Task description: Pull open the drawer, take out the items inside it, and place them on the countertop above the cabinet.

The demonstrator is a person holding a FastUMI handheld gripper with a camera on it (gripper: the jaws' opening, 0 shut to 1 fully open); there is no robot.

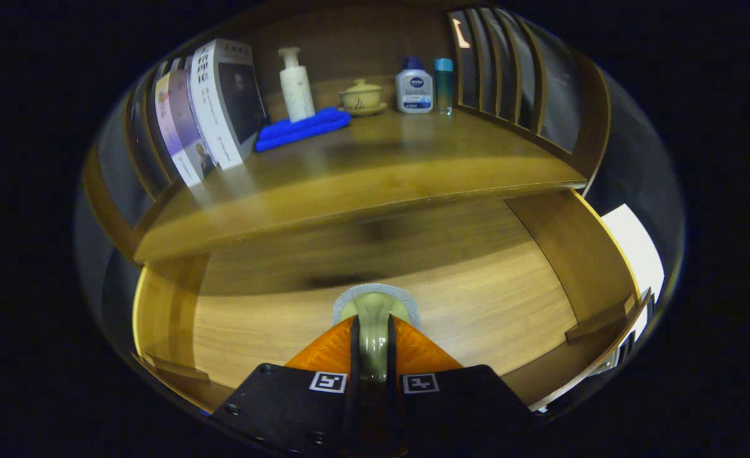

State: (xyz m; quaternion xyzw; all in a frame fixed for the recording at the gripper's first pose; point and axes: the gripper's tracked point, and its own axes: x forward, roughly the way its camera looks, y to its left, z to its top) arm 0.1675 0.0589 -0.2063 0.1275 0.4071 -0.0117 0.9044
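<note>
My gripper (373, 326) is shut on a pale green glazed item (375, 306) with a round grey rim behind it. Both fingers (330, 350) press its narrow middle. The item hangs over the wooden floor of the open drawer (572, 254), roughly at the drawer's centre. The rest of the drawer floor that I can see is bare. Beyond and above the drawer lies the wooden countertop (375, 172), its front edge just past the held item.
On the countertop stand leaning books (219, 105) at the left, then a white pump bottle (296, 86), a folded blue cloth (301, 128), a yellow lidded bowl (361, 97), a white-and-blue bottle (414, 89) and a teal bottle (443, 84). Slatted wooden sides (508, 76) bound it.
</note>
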